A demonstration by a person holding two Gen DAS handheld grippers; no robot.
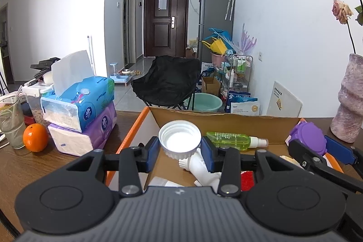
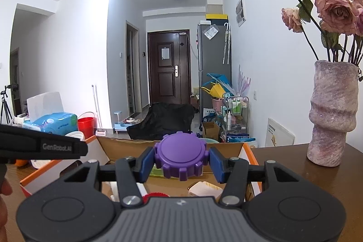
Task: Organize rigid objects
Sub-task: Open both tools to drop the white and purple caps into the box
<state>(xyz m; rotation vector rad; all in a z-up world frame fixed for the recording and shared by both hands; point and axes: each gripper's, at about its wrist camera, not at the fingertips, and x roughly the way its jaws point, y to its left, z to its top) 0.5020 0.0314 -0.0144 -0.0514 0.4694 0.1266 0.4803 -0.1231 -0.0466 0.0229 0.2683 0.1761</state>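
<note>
Gripped between the blue pads of the left gripper [image 1: 179,146], a white ribbed plastic screw cap [image 1: 180,139] is held open side up above the orange-edged cardboard box [image 1: 226,123]. Inside that box lie a yellow-green clear spray bottle [image 1: 233,139] against the far wall, a white squeeze tube [image 1: 199,168] under the cap, and something red [image 1: 247,180] nearer the camera. Above the box's right side, the right gripper [image 2: 181,161] is clamped on a purple notched round plastic lid [image 2: 180,157], its pads pressing both sides. Left of the box stand two stacked tissue packs [image 1: 82,115], an orange fruit [image 1: 35,137] and a drinking glass [image 1: 11,124]. Right of the box stands a mottled pink ridged vase [image 2: 332,115] holding dried roses [image 2: 335,11].
</note>
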